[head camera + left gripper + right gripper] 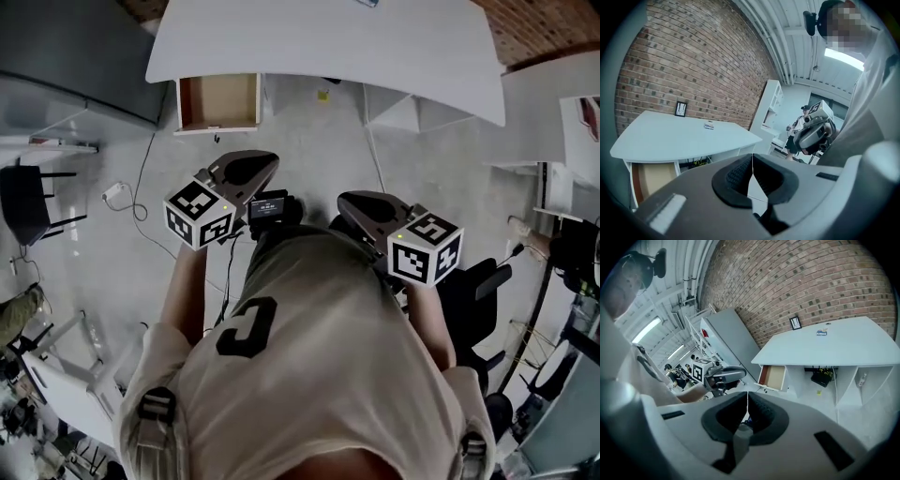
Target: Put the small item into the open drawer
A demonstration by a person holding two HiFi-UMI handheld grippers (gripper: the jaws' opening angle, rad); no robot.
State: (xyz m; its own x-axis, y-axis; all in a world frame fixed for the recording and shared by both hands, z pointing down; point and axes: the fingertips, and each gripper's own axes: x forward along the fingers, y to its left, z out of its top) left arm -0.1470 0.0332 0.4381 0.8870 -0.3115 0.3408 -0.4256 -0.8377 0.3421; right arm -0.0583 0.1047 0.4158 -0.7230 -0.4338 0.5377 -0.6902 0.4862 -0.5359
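A brick wall (811,282) fills the upper part of the right gripper view, and the white desk (319,42) stands against it, across the top of the head view. A grey cabinet (75,56) takes the upper left corner there, beside the desk's left end. White shelving (771,110) stands near the desk's other end. The person's beige shirt (309,347) covers the lower middle of the head view, with a black chair (23,202) at the left edge.

The open drawer (218,98) juts from under the desk's left end, its wooden inside bare. Between it and the grippers lies grey floor (309,141), crossed by a thin cable (141,178) leading to a white adapter (114,194).

The left gripper (267,161) and the right gripper (349,202) sit side by side at centre frame, both pointing toward the desk. Each has its jaws pressed together with nothing between them.

A black box (821,377) sits under the desk. On top, near the wall, stands a small picture frame (795,323). The small item (822,332) lies on the desktop near it, well apart from the drawer.
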